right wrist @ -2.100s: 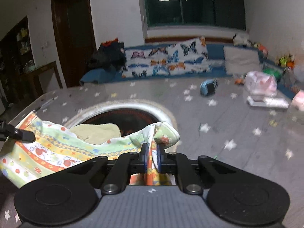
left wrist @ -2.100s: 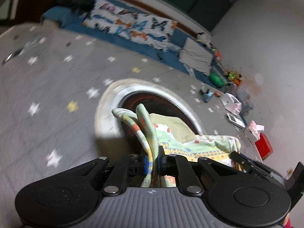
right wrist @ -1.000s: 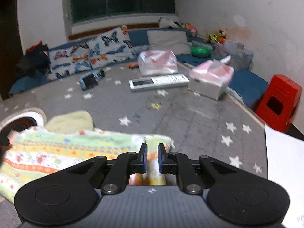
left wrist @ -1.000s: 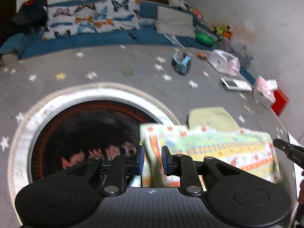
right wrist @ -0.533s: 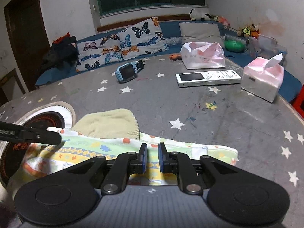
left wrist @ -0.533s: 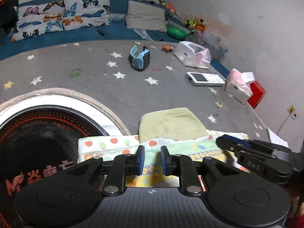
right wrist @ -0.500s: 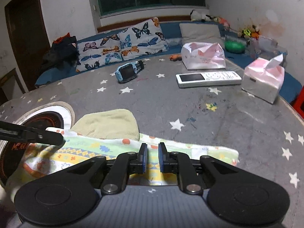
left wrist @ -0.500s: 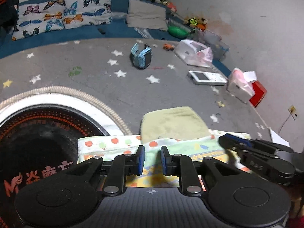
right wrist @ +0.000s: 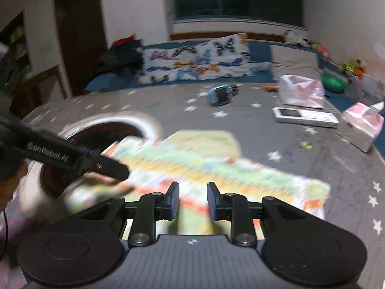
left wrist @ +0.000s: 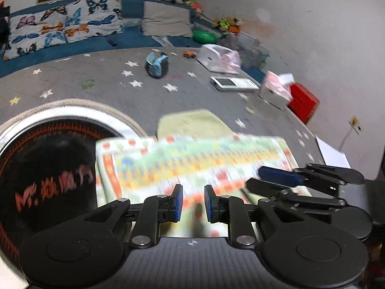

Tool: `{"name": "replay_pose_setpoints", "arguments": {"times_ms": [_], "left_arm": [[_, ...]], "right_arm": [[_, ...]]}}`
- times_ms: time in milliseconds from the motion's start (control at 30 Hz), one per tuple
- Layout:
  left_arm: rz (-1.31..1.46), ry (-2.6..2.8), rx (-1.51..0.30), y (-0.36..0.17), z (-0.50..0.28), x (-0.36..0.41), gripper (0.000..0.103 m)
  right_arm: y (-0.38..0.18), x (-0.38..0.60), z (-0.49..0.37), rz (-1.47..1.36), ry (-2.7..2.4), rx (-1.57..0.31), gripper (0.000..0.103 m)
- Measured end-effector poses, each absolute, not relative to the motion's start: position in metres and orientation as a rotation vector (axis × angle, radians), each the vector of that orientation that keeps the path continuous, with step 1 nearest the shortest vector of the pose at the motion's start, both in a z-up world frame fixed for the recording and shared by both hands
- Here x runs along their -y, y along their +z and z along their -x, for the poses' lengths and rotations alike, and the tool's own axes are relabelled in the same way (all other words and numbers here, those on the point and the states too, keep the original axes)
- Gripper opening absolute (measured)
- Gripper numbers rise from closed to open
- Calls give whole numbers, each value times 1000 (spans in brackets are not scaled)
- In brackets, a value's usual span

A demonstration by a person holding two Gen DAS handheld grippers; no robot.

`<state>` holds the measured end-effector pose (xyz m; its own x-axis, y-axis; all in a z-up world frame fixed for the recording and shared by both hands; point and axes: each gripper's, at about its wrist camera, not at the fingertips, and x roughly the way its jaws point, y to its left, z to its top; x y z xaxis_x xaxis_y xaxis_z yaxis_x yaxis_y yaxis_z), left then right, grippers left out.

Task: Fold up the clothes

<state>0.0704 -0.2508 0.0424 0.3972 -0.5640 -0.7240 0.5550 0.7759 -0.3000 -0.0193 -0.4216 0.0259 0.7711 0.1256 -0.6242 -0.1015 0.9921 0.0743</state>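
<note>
Both sets of fingers are apart, nothing clamped; your right gripper (right wrist: 193, 201) has just been opening and no cloth sits between its pads. The left gripper (left wrist: 193, 203) has the same gap. The patterned cloth (left wrist: 192, 159) lies flat on the surface (left wrist: 144, 96), directly ahead of and under both fingertips, long axis running left to right across you. Left hand is nearer the end by the round mat (left wrist: 48, 168), right hand nearer the other. The yellow-green folded piece (right wrist: 204, 142) touches its far edge.
</note>
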Motion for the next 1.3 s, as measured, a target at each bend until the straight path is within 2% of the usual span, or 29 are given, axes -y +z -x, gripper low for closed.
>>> {"name": "replay_pose_setpoints", "arguments": {"times_ms": [300, 567, 633, 700, 733, 1067, 1167, 1300], "left_arm": [[-46, -654, -902, 32, -35, 235, 21], [-25, -627, -902, 28, -31, 229, 24], [-22, -616, -905, 32, -27, 228, 31], [-25, -600, -901, 35, -22, 229, 39], [-28, -591, -897, 35, -18, 229, 40], [-64, -510, -882, 38, 16, 223, 69], [-73, -493, -872, 39, 26, 221, 73], [-107, -466, -845, 41, 41, 220, 84]], "right_arm": [[17, 381, 67, 92, 154, -680, 25], [11, 411, 78, -56, 34, -701, 25], [11, 414, 83, -81, 28, -703, 26], [14, 414, 89, -91, 16, -693, 34], [15, 415, 92, -102, 8, -688, 41], [10, 404, 114, -196, -74, -714, 52], [12, 399, 120, -192, -87, -709, 64], [17, 390, 127, -175, -115, -695, 67]]}}
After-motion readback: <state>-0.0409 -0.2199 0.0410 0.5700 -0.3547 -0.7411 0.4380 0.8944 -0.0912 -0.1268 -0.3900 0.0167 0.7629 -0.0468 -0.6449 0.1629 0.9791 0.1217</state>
